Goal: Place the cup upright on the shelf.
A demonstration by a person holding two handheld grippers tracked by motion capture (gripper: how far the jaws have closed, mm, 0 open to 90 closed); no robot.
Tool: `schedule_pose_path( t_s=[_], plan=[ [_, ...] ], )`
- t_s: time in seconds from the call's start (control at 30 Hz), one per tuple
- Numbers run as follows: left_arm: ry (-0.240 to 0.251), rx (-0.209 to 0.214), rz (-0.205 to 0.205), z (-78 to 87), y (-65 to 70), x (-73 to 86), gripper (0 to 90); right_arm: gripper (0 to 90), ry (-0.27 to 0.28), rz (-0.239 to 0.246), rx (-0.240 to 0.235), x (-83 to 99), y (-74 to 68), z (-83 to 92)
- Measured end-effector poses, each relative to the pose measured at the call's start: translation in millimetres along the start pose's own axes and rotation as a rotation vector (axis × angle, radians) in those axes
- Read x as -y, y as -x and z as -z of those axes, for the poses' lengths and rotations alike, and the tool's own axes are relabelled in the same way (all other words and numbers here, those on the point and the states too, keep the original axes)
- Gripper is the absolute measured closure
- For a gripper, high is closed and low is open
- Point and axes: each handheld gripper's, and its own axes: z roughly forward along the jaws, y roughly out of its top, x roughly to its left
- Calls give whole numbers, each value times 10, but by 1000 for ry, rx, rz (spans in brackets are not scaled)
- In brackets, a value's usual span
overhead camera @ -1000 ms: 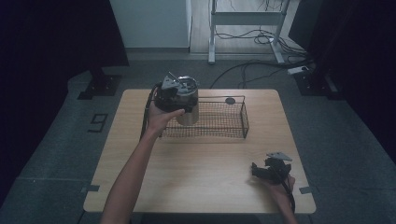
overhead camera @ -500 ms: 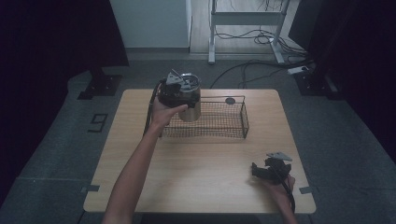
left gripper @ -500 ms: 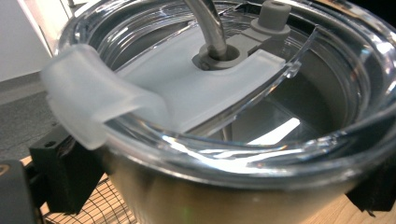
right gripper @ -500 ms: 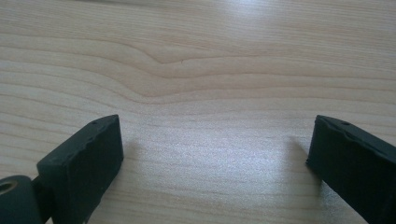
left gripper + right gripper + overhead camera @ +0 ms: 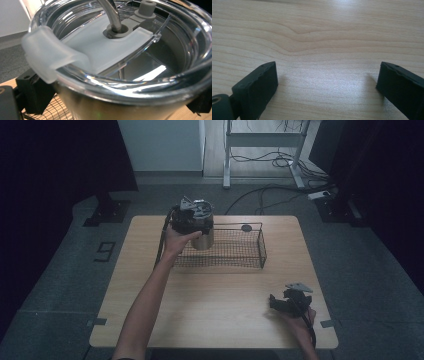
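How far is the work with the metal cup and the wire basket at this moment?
Done: the left tool has the cup clamped between its pads, lid and straw on. In hand: the cup is at the left end of the wire basket; whether it already stands on the bottom I cannot tell. Left: probably letting go. The right tool rests open on the table.

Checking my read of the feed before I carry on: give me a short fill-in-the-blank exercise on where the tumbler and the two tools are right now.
1. The left tool is shut on the steel tumbler with a clear ____.
2. The tumbler is held at the left end of the black wire ____.
3. The right tool has its jaws ____, with nothing between them.
4. Under the right tool lies the light ____ table.

Missing words: lid; basket; open; wooden
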Motion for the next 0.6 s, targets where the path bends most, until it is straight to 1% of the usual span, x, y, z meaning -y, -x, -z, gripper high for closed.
schedule_pose_path(
  t_s=[0.33,0.6],
  plan=[
    [-22,-24,18,-128,-73,113,41,29,0,0,0,0,0,0],
    [-43,-30,33,-218,-123,207,41,30,0,-1,0,0,0,0]
  ],
)
